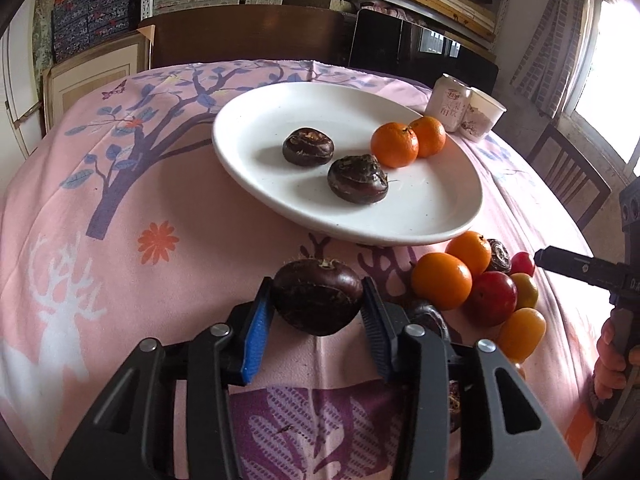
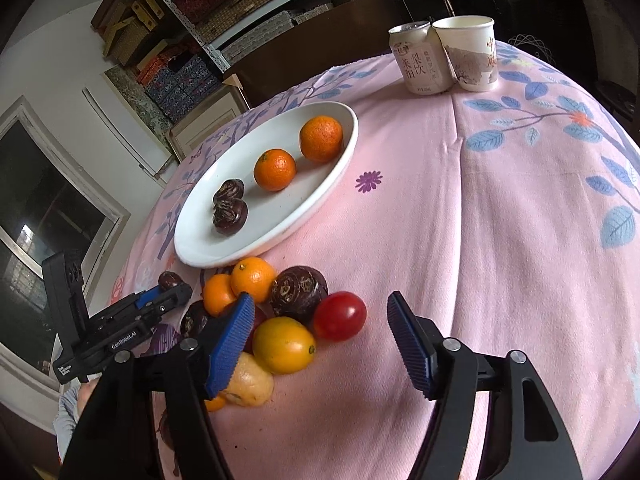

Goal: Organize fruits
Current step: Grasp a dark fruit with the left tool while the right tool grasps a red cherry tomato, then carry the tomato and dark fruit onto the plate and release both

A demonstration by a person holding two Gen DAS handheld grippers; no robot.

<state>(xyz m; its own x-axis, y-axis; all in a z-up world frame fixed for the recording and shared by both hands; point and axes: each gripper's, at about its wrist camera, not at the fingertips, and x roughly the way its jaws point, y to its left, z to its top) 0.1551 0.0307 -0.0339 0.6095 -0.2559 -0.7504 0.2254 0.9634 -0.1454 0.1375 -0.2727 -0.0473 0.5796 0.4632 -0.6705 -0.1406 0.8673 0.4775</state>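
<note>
My left gripper (image 1: 316, 285) is shut on a dark brown water chestnut (image 1: 316, 300), its blue pads pressed against both sides just above the pink cloth. From the right wrist view this gripper (image 2: 162, 294) is at the left with the chestnut (image 2: 170, 280) at its tips. A white plate (image 1: 420, 216) holds two water chestnuts (image 1: 308, 146) and two mandarins (image 1: 394, 145). My right gripper (image 2: 320, 299) is open over a pile of loose fruit. A red tomato (image 2: 340, 316) and a yellow one (image 2: 284, 344) lie between its fingers, untouched.
The pile also has mandarins (image 2: 253, 279), a water chestnut (image 2: 298, 290) and a pale yellow fruit (image 2: 250, 384). A drink can (image 2: 420, 60) and a paper cup (image 2: 470, 54) stand at the table's far side. A wooden chair (image 1: 572, 178) is beyond the table's right edge.
</note>
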